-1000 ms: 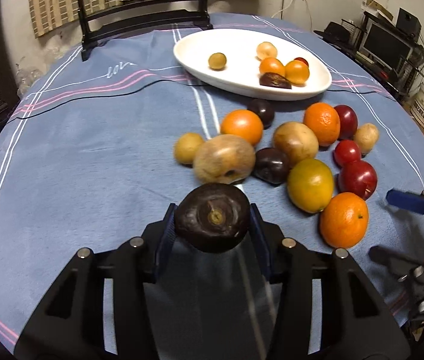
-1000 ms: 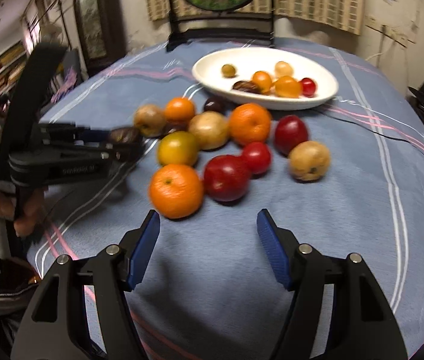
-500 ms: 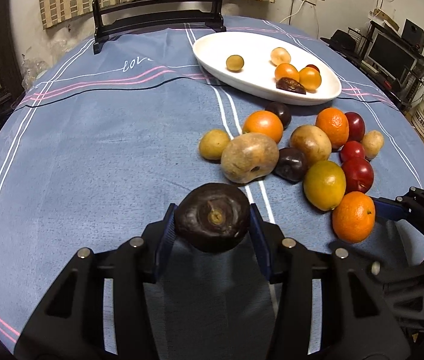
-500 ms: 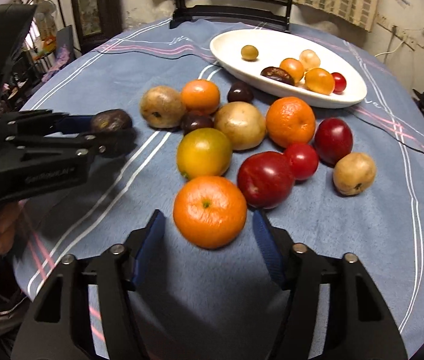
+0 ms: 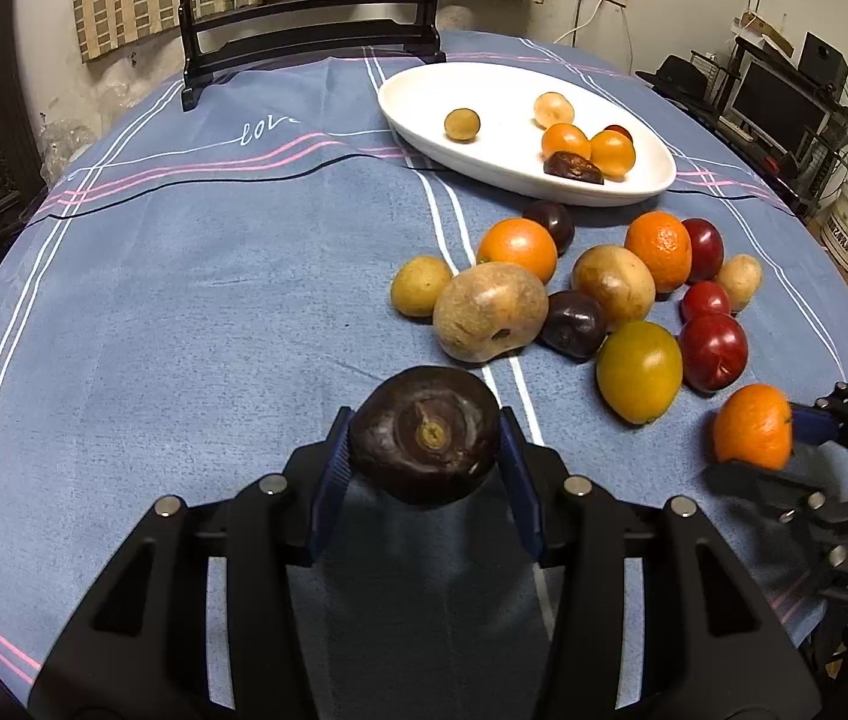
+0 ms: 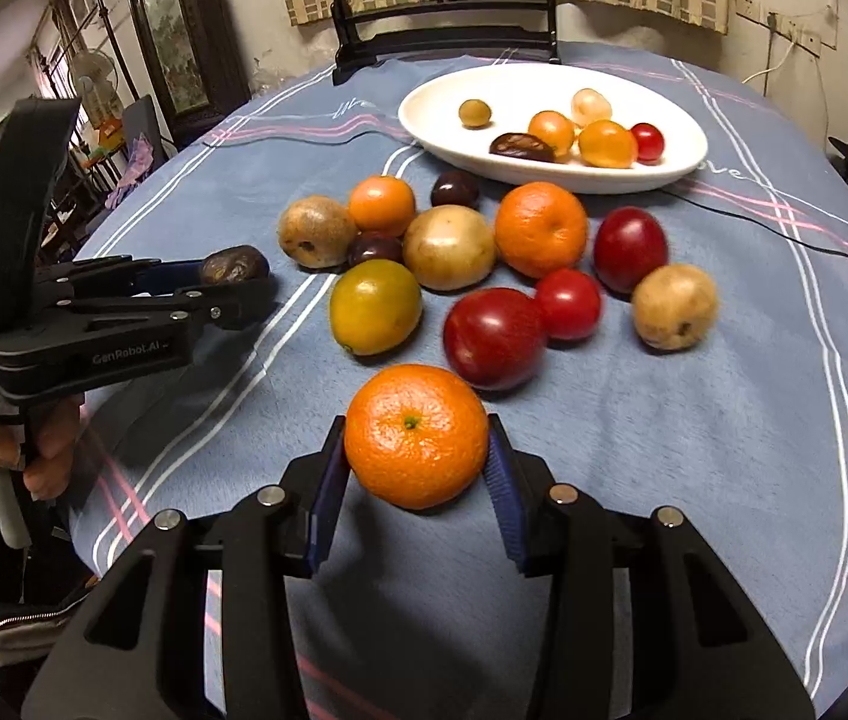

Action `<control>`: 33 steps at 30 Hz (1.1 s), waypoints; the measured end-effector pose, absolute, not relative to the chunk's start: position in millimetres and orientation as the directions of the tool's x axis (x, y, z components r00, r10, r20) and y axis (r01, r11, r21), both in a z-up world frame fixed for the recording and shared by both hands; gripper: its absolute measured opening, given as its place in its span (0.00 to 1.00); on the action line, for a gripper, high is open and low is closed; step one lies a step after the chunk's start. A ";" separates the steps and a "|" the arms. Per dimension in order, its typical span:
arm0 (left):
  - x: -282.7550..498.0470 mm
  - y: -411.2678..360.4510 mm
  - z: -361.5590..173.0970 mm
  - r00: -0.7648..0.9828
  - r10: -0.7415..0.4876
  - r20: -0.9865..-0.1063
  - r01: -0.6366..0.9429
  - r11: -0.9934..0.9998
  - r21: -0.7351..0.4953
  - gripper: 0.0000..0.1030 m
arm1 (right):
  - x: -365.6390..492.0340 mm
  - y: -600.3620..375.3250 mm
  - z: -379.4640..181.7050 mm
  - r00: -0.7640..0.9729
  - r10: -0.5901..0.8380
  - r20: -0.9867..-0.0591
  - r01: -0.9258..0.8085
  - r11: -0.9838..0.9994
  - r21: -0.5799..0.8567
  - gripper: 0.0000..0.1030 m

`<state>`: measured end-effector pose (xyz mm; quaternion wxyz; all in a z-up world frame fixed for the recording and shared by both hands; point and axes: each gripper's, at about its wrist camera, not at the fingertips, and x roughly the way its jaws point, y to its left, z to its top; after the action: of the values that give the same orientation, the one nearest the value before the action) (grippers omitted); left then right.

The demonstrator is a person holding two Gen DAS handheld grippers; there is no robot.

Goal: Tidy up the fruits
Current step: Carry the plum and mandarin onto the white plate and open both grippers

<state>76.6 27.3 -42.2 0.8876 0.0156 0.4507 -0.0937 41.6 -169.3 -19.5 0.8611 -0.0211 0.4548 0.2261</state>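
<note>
The left gripper (image 5: pixel 424 468) is clamped on a dark fruit (image 5: pixel 424 443); the right gripper (image 6: pixel 415 468) has just been closing onto the near orange (image 6: pixel 416 436), pads touching it. Pickup step, I judge: next, lift both and carry them to the far plate (image 6: pixel 442 126).

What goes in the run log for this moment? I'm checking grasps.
left gripper: shut on dark fruit | right gripper: jaws just closing, pads on orange | white dish: six small fruits
</note>
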 end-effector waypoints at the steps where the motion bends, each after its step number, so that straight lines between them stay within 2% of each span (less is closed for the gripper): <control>1: 76.5 27.4 -41.7 0.573 -0.149 -0.806 0.179 0.982 -0.055 0.46 | 42.0 -172.5 -18.4 0.490 0.372 -0.789 -0.406 0.898 0.171 0.43; 10: 76.4 30.6 -43.8 0.567 -0.150 -0.810 0.170 0.983 -0.063 0.46 | 47.0 -203.7 -14.5 0.543 0.357 -0.760 -0.327 0.923 0.200 0.43; 18: 88.7 40.4 -18.2 0.622 -0.136 -0.771 0.144 0.988 -0.057 0.46 | 64.8 -246.7 2.6 0.657 0.302 -0.691 -0.191 0.953 0.236 0.43; 29: 160.3 0.1 15.8 0.643 -0.176 -0.746 0.184 0.980 -0.073 0.47 | 132.7 -267.0 38.5 0.754 0.271 -0.598 -0.143 0.957 0.252 0.43; 33: 192.9 -15.4 21.7 0.653 -0.181 -0.735 0.188 0.979 -0.074 0.47 | 164.9 -250.2 47.7 0.750 0.283 -0.597 -0.174 0.956 0.235 0.43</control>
<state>192.9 -15.4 21.7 0.9091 0.0043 0.4040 -0.1013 164.9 -250.2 47.7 0.9319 0.0827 0.3313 0.1225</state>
